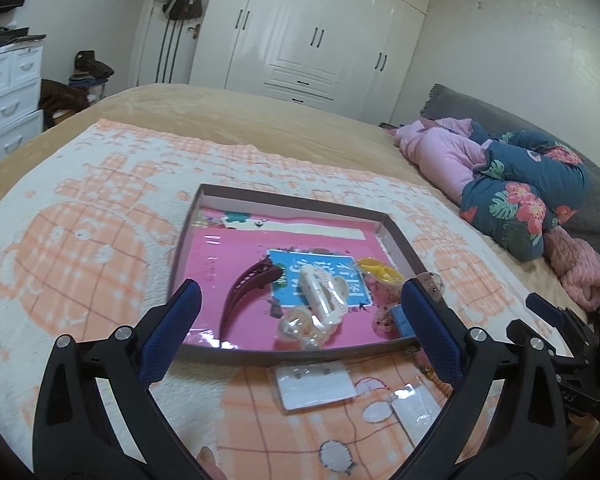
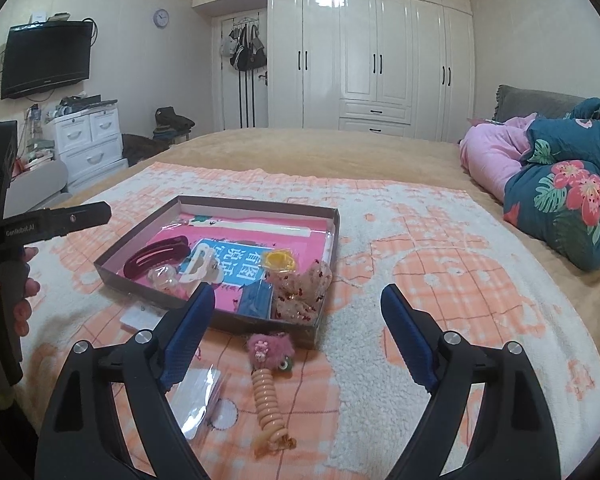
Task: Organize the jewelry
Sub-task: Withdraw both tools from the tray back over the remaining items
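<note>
Fleecy peach-and-white blanket (image 2: 440,240) covers the bed, soft and uneven. On it sits a shallow cardboard tray (image 2: 220,200) holding glossy hard clips. Left tongs (image 1: 300,304) and right tongs (image 2: 296,312) both gape wide, empty. Just near the tray lies a fuzzy pink coil tie (image 2: 266,376); pinch its springy cord squarely.

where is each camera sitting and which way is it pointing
Left wrist: sits on the left gripper, angled down over the shallow box on the bed, wardrobe behind; its two open fingers and part of the right gripper show.
Right wrist: sits on the right gripper, angled down at the blanket right of the box, spiral hair tie ahead; its open fingers, the left gripper and a hand show.
Shared: the box, dark red hair clip, blanket, wardrobe.
</note>
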`<state>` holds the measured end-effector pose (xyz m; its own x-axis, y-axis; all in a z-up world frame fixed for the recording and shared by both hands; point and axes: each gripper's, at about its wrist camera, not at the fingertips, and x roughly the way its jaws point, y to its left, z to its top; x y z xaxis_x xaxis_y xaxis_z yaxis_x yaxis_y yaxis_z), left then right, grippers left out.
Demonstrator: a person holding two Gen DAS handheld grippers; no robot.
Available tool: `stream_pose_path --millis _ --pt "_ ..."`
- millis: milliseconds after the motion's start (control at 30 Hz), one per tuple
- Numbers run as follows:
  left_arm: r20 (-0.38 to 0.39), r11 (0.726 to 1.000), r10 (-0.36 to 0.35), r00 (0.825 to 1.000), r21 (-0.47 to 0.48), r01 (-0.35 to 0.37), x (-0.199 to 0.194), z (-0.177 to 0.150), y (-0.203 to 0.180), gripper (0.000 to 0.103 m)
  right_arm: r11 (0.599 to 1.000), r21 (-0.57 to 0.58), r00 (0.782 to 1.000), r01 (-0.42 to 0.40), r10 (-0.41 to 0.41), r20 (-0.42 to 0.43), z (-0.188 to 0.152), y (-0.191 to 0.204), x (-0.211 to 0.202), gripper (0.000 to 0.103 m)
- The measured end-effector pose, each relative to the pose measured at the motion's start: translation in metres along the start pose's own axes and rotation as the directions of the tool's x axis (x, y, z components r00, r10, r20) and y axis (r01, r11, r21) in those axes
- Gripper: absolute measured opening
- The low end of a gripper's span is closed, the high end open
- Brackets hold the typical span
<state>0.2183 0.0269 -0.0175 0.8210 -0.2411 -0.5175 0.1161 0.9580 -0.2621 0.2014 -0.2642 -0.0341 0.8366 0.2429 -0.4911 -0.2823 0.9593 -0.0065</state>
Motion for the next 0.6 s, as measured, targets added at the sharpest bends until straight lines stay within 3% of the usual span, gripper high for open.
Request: stream_pose_path --millis 600 --pt "-0.019 1.0 0.025 1.0 0.007 -0.025 -0.028 -0.023 0.008 0.092 0.996 -0.072 0.999 -0.042 0.039 -0.037 -0.021 0.023 -0.019 0.083"
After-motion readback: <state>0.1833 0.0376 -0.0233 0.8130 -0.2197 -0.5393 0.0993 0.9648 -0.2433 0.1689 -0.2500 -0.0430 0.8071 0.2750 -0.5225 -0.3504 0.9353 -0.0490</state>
